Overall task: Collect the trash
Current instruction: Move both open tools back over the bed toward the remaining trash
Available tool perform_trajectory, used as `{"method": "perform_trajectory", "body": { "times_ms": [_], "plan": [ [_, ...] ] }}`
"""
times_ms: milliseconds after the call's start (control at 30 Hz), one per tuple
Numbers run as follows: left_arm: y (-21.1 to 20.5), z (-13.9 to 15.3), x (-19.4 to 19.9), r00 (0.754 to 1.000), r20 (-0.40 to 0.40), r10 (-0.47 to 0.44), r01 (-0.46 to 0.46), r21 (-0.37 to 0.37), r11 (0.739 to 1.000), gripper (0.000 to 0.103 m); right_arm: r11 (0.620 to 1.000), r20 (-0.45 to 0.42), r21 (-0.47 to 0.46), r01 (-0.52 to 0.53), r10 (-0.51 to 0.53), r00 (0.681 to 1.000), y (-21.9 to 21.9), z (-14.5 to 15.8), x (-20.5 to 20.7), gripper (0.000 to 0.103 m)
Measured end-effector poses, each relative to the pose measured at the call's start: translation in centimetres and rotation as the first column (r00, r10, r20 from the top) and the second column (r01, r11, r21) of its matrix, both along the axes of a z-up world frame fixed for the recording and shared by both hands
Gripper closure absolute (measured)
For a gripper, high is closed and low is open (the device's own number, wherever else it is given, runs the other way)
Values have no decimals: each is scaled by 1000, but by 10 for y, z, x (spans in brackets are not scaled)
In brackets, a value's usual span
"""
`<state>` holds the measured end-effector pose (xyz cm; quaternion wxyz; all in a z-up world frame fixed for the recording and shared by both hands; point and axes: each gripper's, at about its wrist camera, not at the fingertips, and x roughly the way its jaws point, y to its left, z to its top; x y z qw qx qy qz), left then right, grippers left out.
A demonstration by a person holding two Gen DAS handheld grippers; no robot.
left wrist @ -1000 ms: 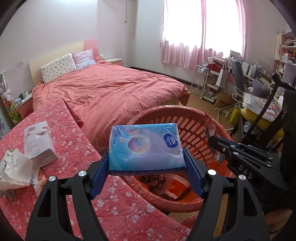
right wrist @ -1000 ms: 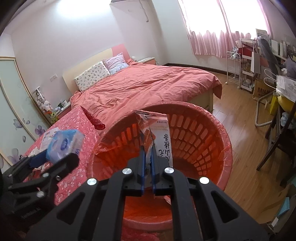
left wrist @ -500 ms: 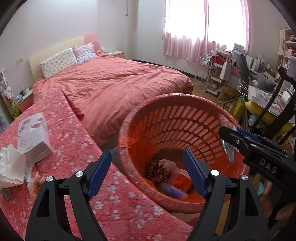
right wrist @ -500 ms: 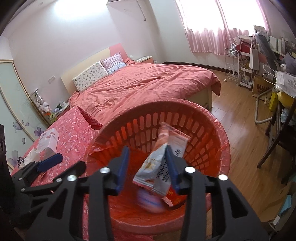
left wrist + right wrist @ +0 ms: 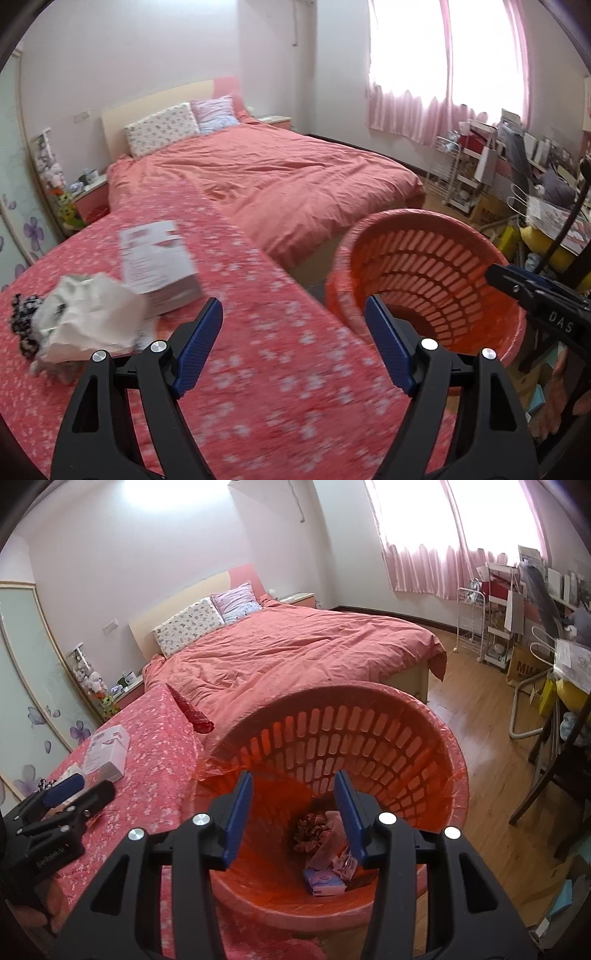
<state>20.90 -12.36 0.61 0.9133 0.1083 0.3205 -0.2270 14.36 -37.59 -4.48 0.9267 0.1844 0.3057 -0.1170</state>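
Note:
My left gripper (image 5: 293,332) is open and empty above the red flowered tabletop (image 5: 266,369). A crumpled white tissue (image 5: 88,317) and a white box (image 5: 157,260) lie on the table ahead to the left. The orange slotted basket (image 5: 424,273) stands beside the table at the right. My right gripper (image 5: 293,812) is open and empty over the basket (image 5: 369,738). Inside lie a blue tissue pack (image 5: 323,880), a snack wrapper (image 5: 325,849) and a red crumpled piece (image 5: 308,830). The left gripper also shows in the right wrist view (image 5: 79,790).
A bed with a red cover (image 5: 280,184) lies beyond the table. Cluttered shelves and a rack (image 5: 495,627) stand by the window at the right. A dark chair (image 5: 554,768) stands on the wooden floor (image 5: 480,738) right of the basket.
Both grippers opened and dropped their loads, the blue tissue pack and the snack wrapper, into the basket. My left gripper has swung left, back over the table toward the tissue and box.

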Motion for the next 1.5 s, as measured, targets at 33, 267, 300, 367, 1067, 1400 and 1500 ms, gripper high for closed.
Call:
{"method": "perform_trajectory", "body": {
  "times_ms": [33,267,300,367,1067,1400,1500],
  "plan": [
    [8,2,-1,1000,8,14,-14,2,1000,24,1000,2,-4,-5,5,1000,3,2,0,57],
    [71,15,-3,992,34,118,-119,4,993,24,995,14,-35,-93,94,995,55,19,9,57],
    [84,17,-1,990,34,141,-141,4,990,24,993,14,-38,-111,112,994,64,20,11,57],
    [105,18,0,984,34,175,-175,3,985,24,989,12,-39,-146,146,989,83,23,16,57],
    [293,-1,17,867,-53,495,-497,-25,867,24,867,-48,-75,-493,491,870,287,20,87,57],
    [321,-7,22,853,-90,514,-519,-44,854,24,827,-84,-130,-547,541,837,321,11,125,32],
    [321,-6,24,856,-88,510,-515,-41,856,24,812,-96,-126,-569,561,822,325,8,132,35]
  ]
}}
